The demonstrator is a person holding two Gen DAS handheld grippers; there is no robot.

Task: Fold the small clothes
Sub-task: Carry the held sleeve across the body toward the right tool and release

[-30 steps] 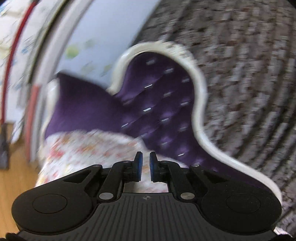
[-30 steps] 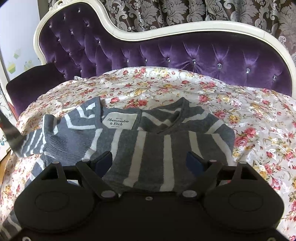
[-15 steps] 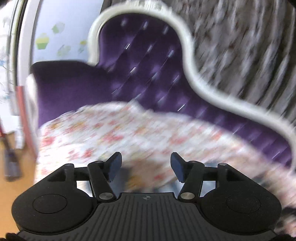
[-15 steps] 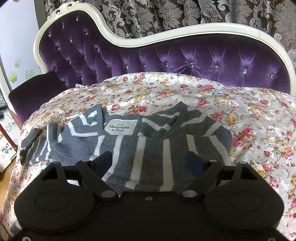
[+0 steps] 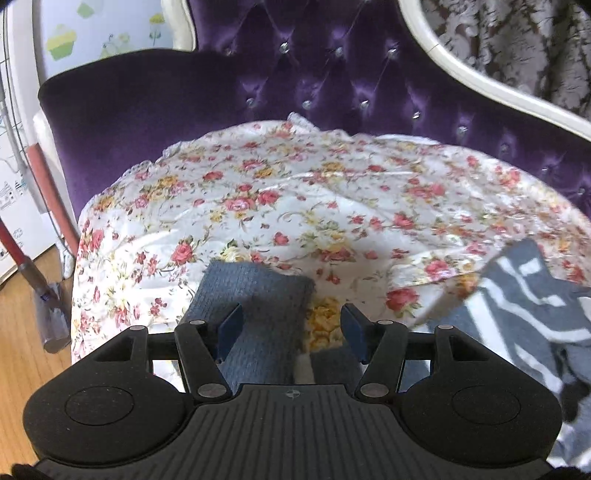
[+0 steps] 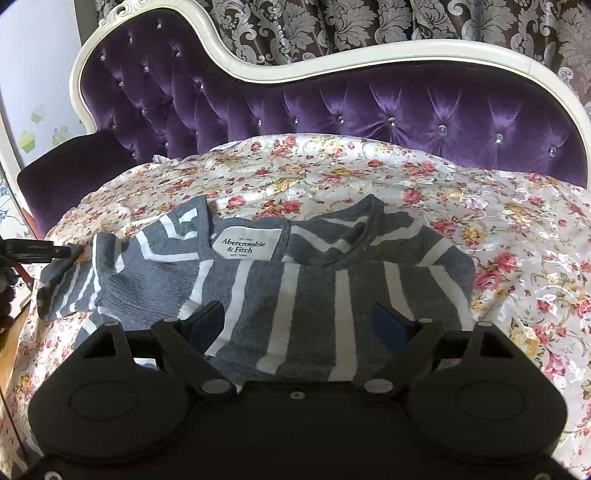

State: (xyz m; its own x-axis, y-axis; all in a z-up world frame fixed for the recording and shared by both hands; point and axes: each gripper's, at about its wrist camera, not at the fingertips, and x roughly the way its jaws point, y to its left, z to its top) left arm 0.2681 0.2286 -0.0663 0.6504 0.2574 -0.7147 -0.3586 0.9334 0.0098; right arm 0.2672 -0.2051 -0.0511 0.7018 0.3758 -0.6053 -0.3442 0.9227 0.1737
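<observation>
My left gripper (image 5: 290,328) stands about half open, and its jaws have just been opening. Between them lies the cuff (image 5: 258,299) of the sweater's sleeve, flat on the sheet (image 5: 295,206). The pads do not press on the cuff; there is free space on both sides, so I hold nothing with this gripper. The cuff is plain grey-blue knit and it points away from me, toward the back of the sofa (image 5: 332,85). To the right in the left wrist view I see one more part of the sweater (image 5: 524,302), with white stripes, partly lying under a raised fold of the sheet.

My right gripper (image 6: 299,325) is wide open. It hangs over the lower part of the sweater (image 6: 295,288), and the two fingers stand apart on each side of the striped cloth. I cannot tell if the fingertips touch the cloth, but they do not clamp it.

The sweater is grey with white stripes and lies spread on the flowered sheet (image 6: 498,236), which covers the seat of the purple sofa (image 6: 369,107). Its neck opening is on the far side from me, and a white label (image 6: 245,245) shows there. One sleeve goes out to the left edge of the right wrist view, where the tip of my left gripper (image 6: 55,253) is seen just at the cuff. Behind the sofa hangs a patterned curtain (image 6: 332,26).
</observation>
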